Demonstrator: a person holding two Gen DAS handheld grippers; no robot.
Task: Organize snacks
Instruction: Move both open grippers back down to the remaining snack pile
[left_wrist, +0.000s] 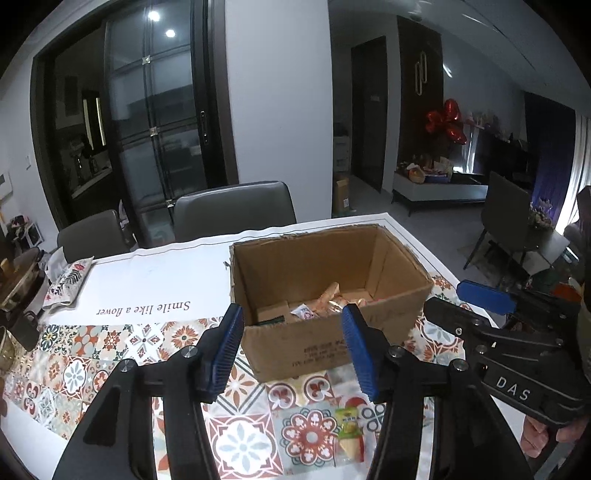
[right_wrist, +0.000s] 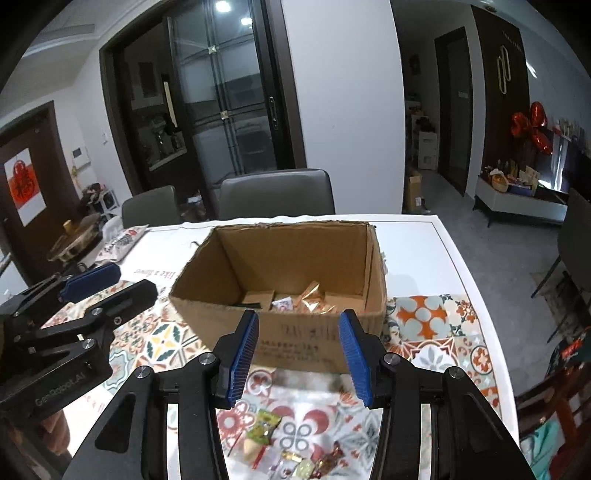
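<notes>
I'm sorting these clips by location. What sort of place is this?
Most likely a home dining area open to a living room. A table under a patterned tile-print cloth holds an open brown cardboard box, grey upholstered dining chairs stand behind it, and a low white sideboard sits beyond.

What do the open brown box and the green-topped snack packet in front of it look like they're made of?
Open brown box: matte corrugated cardboard, judging by its ragged torn rim and printed side. Green-topped snack packet: probably thin glossy plastic film, since part looks see-through and crinkled.
</notes>
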